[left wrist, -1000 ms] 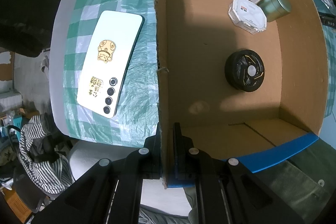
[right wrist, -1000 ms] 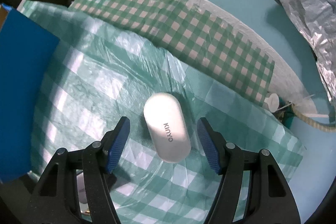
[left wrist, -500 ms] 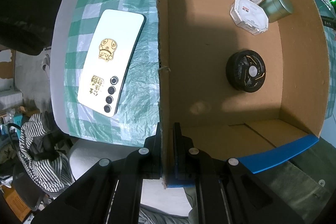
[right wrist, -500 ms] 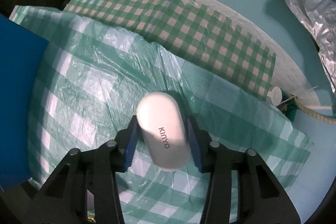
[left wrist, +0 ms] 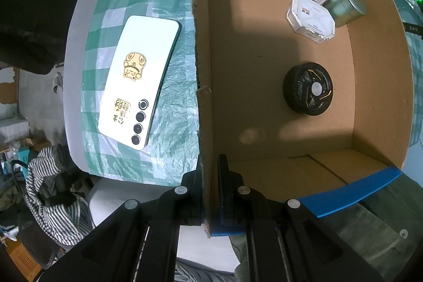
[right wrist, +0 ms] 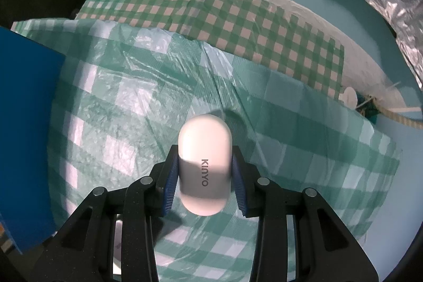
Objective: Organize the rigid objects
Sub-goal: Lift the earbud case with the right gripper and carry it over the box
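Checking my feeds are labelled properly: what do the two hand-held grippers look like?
Both look alike. The left hand-held gripper and the right hand-held gripper have matte black angular linkage arms with round silver rivets. The right's fingers carry ribbed blue pads. No cables, sleeves or markings show.

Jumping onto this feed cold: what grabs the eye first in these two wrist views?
The white KINYO case, pinched between the right gripper's blue pads above the green checked tablecloth. In the other view, the left gripper is clamped on the cardboard box's wall, with a white phone lying camera-side up outside it and a black round fan inside.
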A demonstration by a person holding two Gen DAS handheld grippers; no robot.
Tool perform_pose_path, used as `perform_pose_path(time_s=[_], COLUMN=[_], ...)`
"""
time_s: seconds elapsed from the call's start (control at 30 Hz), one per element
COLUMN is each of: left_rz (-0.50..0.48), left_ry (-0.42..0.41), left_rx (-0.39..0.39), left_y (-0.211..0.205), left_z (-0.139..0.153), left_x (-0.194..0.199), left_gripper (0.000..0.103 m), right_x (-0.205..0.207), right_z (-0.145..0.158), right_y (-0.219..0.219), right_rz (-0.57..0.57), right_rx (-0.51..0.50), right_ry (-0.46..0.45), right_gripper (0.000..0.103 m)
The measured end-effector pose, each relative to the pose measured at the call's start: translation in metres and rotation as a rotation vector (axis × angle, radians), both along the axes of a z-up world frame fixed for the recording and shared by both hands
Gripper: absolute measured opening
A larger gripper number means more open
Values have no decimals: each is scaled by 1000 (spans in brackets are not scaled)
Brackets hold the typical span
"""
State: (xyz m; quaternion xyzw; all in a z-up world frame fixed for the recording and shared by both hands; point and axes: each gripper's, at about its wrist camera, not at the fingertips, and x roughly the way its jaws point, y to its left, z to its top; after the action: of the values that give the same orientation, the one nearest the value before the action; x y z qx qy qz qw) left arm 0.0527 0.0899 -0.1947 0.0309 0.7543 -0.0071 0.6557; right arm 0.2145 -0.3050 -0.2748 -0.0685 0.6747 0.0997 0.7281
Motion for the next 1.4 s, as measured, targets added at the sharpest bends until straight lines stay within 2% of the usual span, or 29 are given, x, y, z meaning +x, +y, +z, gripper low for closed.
perform_pose_path(time_s=[0.23, 0.53, 0.93, 1.4], left_rz=[-17, -33, -64, -94], left_ry=[-2, -11, -17, -29], left_rx=[7, -4, -6, -25], left_y=[-4, -7, -12, -13], left_z=[1, 6, 8, 12], left_x=[2, 0, 0, -2], left_gripper=[7, 7, 7, 7], right_x=[-11, -28, -47, -62], right_z=[21, 65, 117, 134], right_y=[5, 37, 104, 175], right_rz=[-62, -42, 80, 205], right_rx=[31, 70, 148, 186], right_ry=[-5, -40, -102, -117], right_gripper=[37, 37, 36, 37])
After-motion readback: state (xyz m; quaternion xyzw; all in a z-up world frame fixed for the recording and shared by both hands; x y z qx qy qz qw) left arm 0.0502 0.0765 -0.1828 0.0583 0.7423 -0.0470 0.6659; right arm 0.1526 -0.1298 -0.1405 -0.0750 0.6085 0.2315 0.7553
